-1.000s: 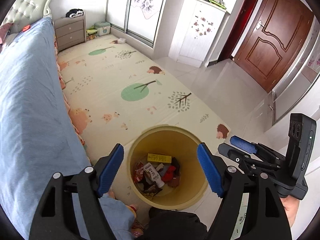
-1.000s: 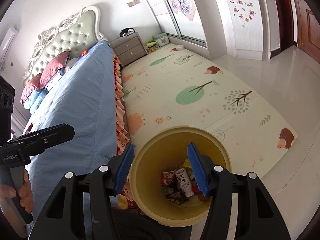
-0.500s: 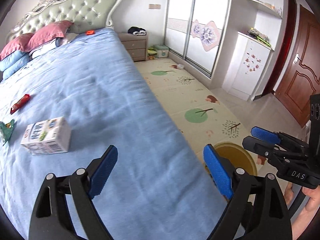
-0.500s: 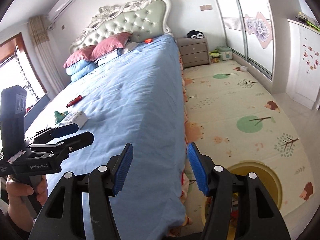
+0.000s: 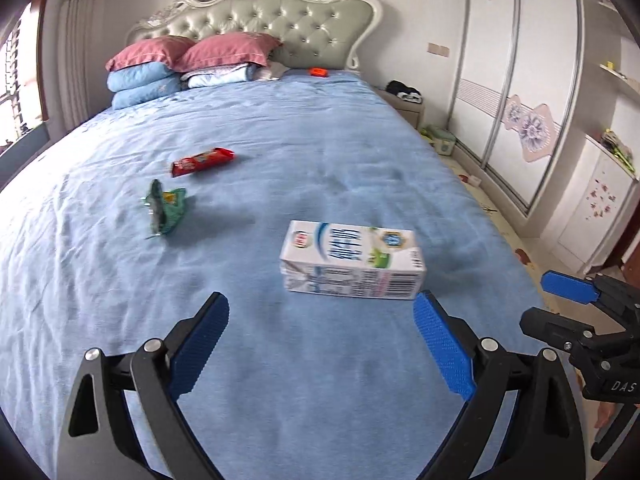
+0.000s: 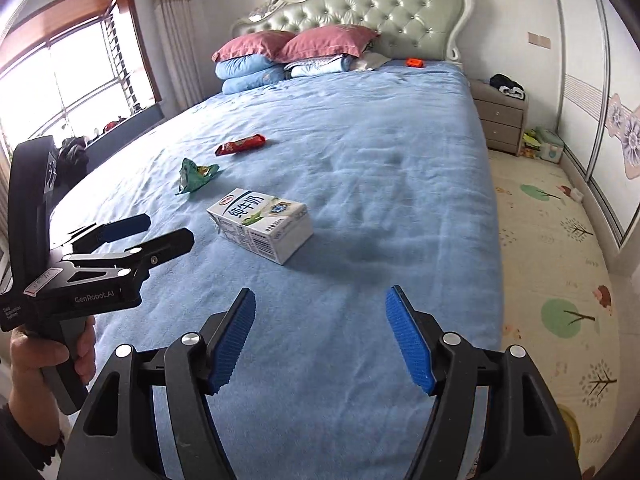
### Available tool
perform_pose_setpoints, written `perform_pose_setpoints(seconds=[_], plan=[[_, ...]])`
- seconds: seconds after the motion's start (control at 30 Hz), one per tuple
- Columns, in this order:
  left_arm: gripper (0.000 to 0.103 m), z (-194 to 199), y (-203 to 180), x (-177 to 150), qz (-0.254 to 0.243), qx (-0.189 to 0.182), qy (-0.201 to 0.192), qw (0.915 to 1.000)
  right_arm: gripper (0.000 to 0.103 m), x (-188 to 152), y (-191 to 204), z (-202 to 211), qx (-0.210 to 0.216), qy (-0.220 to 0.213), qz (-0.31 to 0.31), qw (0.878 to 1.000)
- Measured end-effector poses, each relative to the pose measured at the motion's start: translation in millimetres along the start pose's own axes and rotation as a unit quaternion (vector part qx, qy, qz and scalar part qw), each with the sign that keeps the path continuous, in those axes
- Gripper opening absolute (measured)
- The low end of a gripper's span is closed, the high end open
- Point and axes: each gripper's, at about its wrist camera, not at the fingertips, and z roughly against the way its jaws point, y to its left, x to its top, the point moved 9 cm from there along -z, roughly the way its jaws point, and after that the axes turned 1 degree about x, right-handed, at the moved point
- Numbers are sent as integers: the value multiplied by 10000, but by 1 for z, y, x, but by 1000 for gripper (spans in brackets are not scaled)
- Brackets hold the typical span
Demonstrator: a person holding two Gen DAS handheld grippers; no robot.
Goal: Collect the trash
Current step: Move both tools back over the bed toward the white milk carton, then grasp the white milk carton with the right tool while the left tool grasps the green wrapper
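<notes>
Carton [image 5: 352, 260] on bed [image 5: 360, 152], wrappers [image 5: 166, 210] behind.

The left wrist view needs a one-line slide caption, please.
Open left gripper hovers over blue bed facing milk carton.

The bed [image 5: 320, 152] is covered in matt blue cloth, softly creased, with a slightly napped, fleecy look. The milk carton [image 5: 352, 258] is smooth printed card with a faint sheen. The green wrapper [image 5: 164, 208] and red wrapper [image 5: 202, 161] are crinkled glossy foil or plastic film. The headboard [image 6: 380, 12] is buttoned pale-green padding with a leathery shine, framed in glossy carved white. The pillows [image 6: 296, 46] are matt cloth. Both the left gripper [image 5: 320, 344] and right gripper [image 6: 320, 336] have matt black plastic arms, ribbed blue rubbery pads and shiny metal rivets.
</notes>
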Motion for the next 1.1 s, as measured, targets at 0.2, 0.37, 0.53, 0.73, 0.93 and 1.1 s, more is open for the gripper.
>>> perform_pose_setpoints(seconds=[0.2, 0.37, 0.53, 0.73, 0.93, 1.1], plan=[[95, -15, 49, 1, 339, 236, 66, 9991, 66, 17, 27, -37, 107, 246, 387, 9989], [95, -32, 66, 3, 435, 234, 170, 9986, 68, 30, 35, -64, 111, 418, 575, 9974], [95, -50, 88, 13, 566, 311, 233, 9976, 71, 38, 42, -90, -32, 586, 955, 9937], [95, -67, 110, 21, 784, 298, 274, 9961, 79, 52, 57, -110, -146, 458, 1712, 9841], [95, -81, 130, 21, 1042, 292, 383, 9934, 82, 58, 81, -134, -24, 594, 2460, 9674], [95, -90, 143, 24, 1194, 315, 443, 9914, 80, 48, 96, -154, -31, 827, 2763, 9575]])
